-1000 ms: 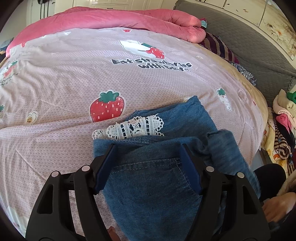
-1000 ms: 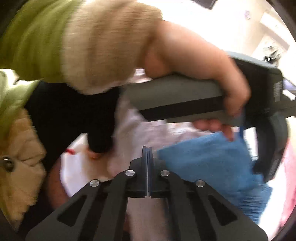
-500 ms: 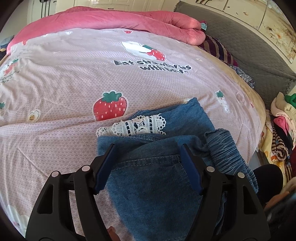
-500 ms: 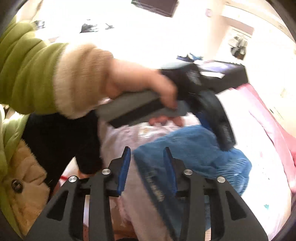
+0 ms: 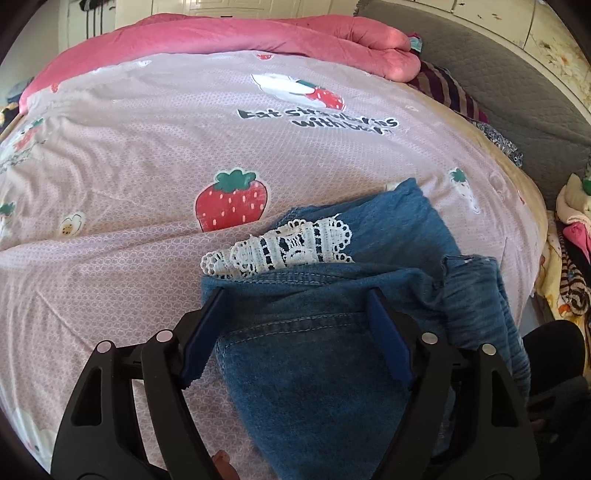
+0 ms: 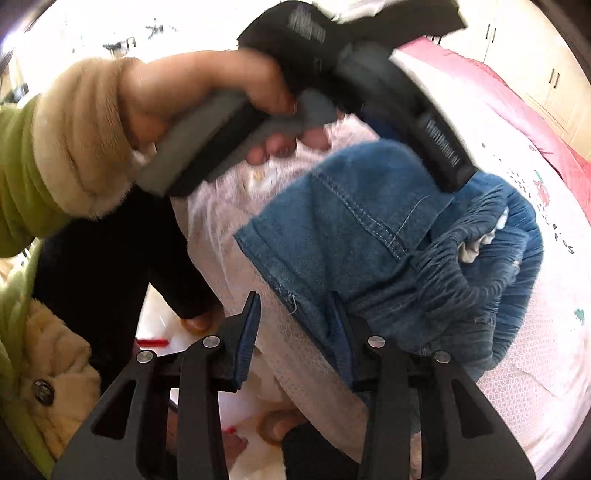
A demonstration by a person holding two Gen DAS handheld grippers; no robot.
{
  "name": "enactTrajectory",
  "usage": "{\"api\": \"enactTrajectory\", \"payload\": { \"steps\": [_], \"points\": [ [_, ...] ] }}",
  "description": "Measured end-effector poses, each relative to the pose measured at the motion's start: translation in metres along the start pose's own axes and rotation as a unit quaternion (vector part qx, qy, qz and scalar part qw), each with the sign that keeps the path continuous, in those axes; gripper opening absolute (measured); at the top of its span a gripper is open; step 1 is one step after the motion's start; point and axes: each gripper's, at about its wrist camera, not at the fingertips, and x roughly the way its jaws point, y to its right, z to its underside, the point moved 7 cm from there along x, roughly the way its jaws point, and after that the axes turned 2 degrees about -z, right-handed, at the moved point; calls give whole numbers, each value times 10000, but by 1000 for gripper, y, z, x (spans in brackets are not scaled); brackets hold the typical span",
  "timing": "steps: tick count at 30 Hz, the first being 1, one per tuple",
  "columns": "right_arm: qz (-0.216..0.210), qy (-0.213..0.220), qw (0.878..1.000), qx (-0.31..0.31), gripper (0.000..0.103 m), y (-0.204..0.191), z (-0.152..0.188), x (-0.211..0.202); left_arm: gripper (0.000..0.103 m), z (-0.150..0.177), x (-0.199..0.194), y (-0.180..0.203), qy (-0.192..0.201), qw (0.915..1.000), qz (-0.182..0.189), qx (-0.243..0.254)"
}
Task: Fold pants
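Note:
Blue denim pants (image 5: 317,362) lie folded in a bundle near the bed's edge, with white lace trim (image 5: 280,247) showing at the far side and a gathered waistband (image 5: 476,291) to the right. My left gripper (image 5: 299,295) is open, its fingers straddling the top denim layer. In the right wrist view the pants (image 6: 369,229) lie on the bed's corner. My right gripper (image 6: 293,299) is open at the denim's near hem. The other gripper, held in a hand (image 6: 192,96), hovers above the pants.
The bed has a pink strawberry-print sheet (image 5: 166,155) and a rolled pink quilt (image 5: 258,33) at the far side. A grey quilted headboard (image 5: 517,85) and piled clothes (image 5: 569,251) stand to the right. The bed's edge and floor (image 6: 229,406) are below my right gripper.
My right gripper went from shut to open and swung toward the pants' near hem. My left gripper stayed open over the denim, with the view shifting only slightly.

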Motion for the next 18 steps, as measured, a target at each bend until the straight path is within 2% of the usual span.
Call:
{"api": "enactTrajectory", "payload": {
  "steps": [4,6,10,18],
  "points": [
    [-119,753,9966,310,50,6,-8,-43,72,-1,-22,-2,156,9998,48,-110],
    [-44,1021,9939,410,51,9,-9,-61,75,0,-35,-2,267,9996,58,-118],
    [178,1234,9901,639,59,22,-4,-87,80,6,-52,-3,382,9990,52,-210],
    [644,1366,9829,1057,72,53,-2,-100,92,22,-77,-4,526,9982,-45,-286]
  ]
}}
